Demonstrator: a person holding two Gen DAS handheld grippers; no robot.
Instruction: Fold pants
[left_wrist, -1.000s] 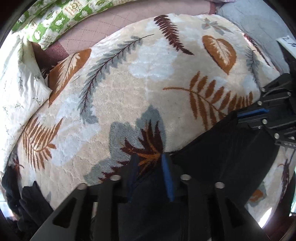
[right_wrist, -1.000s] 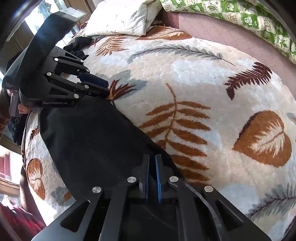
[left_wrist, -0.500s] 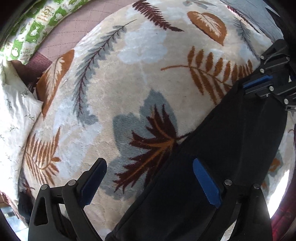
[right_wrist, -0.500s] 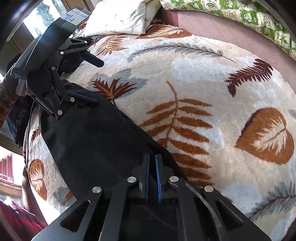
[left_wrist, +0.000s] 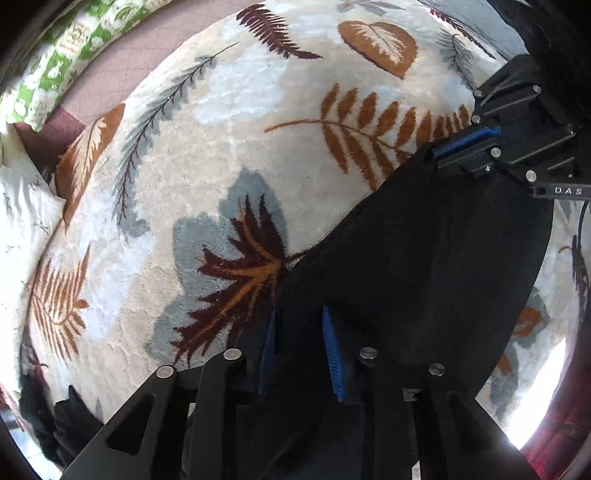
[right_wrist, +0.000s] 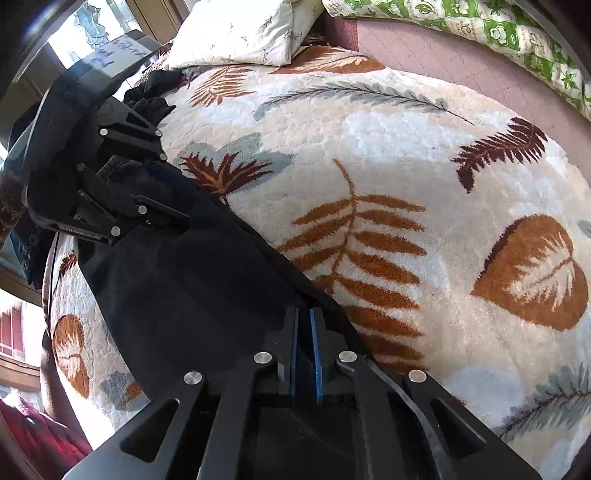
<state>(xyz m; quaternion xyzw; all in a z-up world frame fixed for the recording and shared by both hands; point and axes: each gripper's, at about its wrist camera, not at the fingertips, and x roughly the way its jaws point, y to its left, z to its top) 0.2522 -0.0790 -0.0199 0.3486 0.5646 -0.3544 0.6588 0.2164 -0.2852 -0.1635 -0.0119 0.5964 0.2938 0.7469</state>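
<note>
On the bed's leaf-patterned blanket (left_wrist: 229, 147) lie the black pants (left_wrist: 424, 258), spread flat. From the left wrist view, the left hand-held gripper (left_wrist: 301, 347) is closing its narrow jaws over the pants' edge, fabric between the blue pads; whether they already press it is hard to tell. Only the right wrist view shows the white pillow (right_wrist: 236, 33) and green quilt (right_wrist: 498, 33) clearly, and the right hand-held gripper (right_wrist: 304, 350) pinched tight on the pants' far edge (right_wrist: 192, 280). Dark cloth hides folds and seams.
</note>
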